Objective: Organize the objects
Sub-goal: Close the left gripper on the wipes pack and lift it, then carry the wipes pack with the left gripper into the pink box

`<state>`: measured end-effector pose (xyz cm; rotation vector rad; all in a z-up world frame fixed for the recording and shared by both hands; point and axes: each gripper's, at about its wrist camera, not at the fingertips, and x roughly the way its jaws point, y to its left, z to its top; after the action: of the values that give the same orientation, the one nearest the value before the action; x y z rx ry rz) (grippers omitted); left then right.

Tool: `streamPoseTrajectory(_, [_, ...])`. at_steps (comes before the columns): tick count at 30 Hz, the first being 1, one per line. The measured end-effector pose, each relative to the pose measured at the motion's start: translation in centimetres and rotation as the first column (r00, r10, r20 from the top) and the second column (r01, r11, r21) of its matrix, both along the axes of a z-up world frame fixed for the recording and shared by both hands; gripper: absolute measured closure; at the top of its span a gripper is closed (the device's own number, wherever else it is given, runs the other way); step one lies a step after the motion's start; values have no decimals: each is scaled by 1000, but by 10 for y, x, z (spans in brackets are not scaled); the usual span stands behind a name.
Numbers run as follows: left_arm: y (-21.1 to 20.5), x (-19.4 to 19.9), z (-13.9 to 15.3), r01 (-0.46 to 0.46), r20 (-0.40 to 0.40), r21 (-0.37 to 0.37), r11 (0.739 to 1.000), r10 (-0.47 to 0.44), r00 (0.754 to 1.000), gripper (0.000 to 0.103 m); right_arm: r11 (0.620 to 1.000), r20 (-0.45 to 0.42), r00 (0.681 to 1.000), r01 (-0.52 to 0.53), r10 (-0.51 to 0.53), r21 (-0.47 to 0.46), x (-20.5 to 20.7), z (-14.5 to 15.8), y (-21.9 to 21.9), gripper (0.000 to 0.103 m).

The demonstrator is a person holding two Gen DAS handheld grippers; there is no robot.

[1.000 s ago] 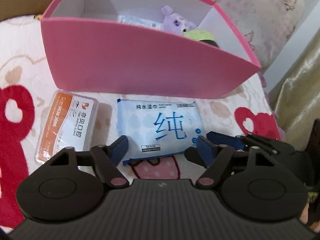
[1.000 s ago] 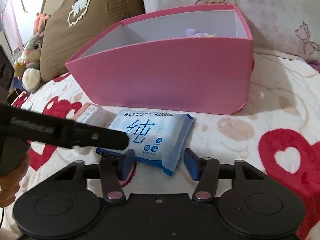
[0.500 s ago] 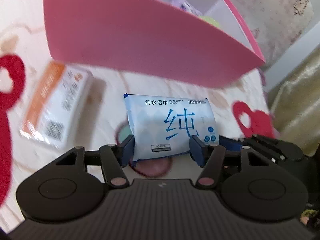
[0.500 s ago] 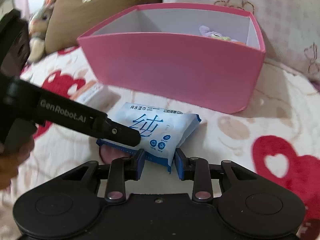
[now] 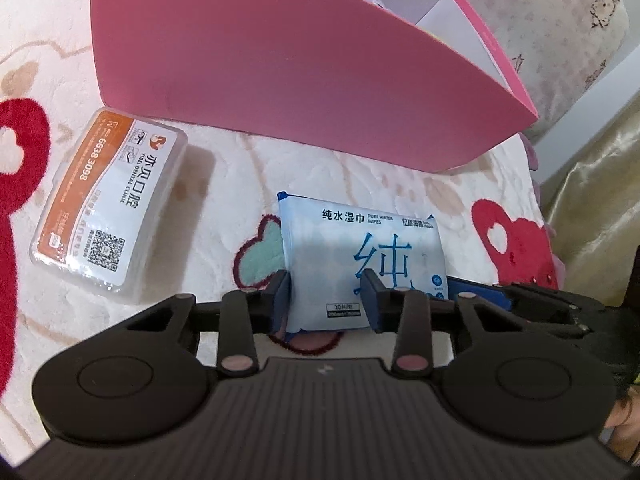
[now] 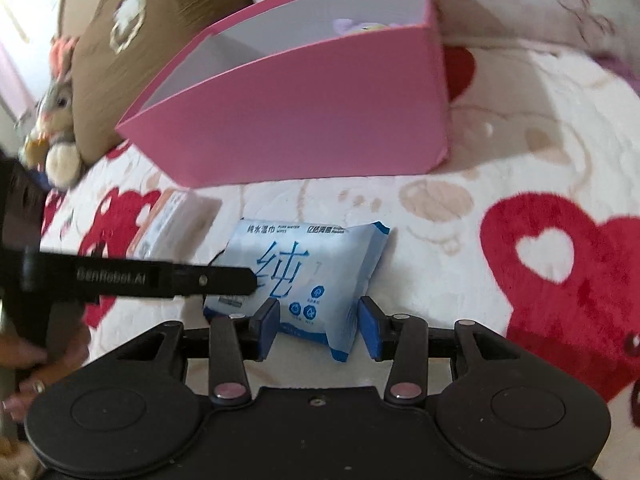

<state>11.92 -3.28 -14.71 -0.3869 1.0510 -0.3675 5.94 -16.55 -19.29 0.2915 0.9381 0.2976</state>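
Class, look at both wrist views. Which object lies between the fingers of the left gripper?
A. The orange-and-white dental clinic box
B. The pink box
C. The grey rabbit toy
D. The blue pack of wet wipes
D: in the left wrist view the left gripper has just been closing its jaws on the blue pack of wet wipes, with its pads pressing on the pack's sides.

- The box (image 5: 304,64) is plain pink outside and white inside.
- The wipes pack (image 5: 360,264) is pale blue with white cloud shapes and a large blue character.
- The clear case (image 5: 108,200) carries an orange and white label with a black QR code.
- The blanket (image 6: 520,160) is cream, patterned with red hearts and beige outlines.
- The left tool (image 5: 325,300) is black with dark blue pads.
- The pillow (image 6: 168,24) is brown with a white figure.
- The plush rabbit (image 6: 58,120) is grey.
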Motion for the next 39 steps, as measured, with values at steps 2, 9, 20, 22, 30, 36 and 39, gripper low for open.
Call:
streamPoseTrajectory(2, [0, 0, 0, -4, 2, -6, 1000, 4, 1000, 67, 1000, 0, 1000, 8, -8, 11, -1, -2, 1, 62])
streamPoseTrajectory(9, [-4, 1, -4, -2, 8, -1, 1000, 2, 1000, 68, 997, -8, 1000, -19, 19, -75, 2, -6, 18, 67])
streamPoseTrajectory(20, [-6, -8, 4, 7, 21, 16, 1000, -8, 1000, 68, 983, 41, 999, -18, 25, -182, -8, 4, 36, 67])
streamPoseTrajectory(22, [-8, -13, 7, 13, 23, 25, 1000, -13, 1000, 68, 981, 44, 998, -25, 34, -190, -10, 7, 39, 67])
streamPoseTrajectory(30, [4, -36, 33, 48, 42, 20, 999, -49, 998, 68, 979, 65, 996, -38, 52, -202, -29, 33, 46, 65])
streamPoseTrajectory(36, [10, -57, 61, 61, 90, 47, 997, -65, 994, 67, 971, 81, 994, -50, 71, -235, -42, 58, 60, 64])
streamPoseTrajectory(39, [11, -66, 76, 65, 131, 82, 994, -76, 988, 67, 968, 84, 993, -58, 81, -246, -49, 68, 65, 64])
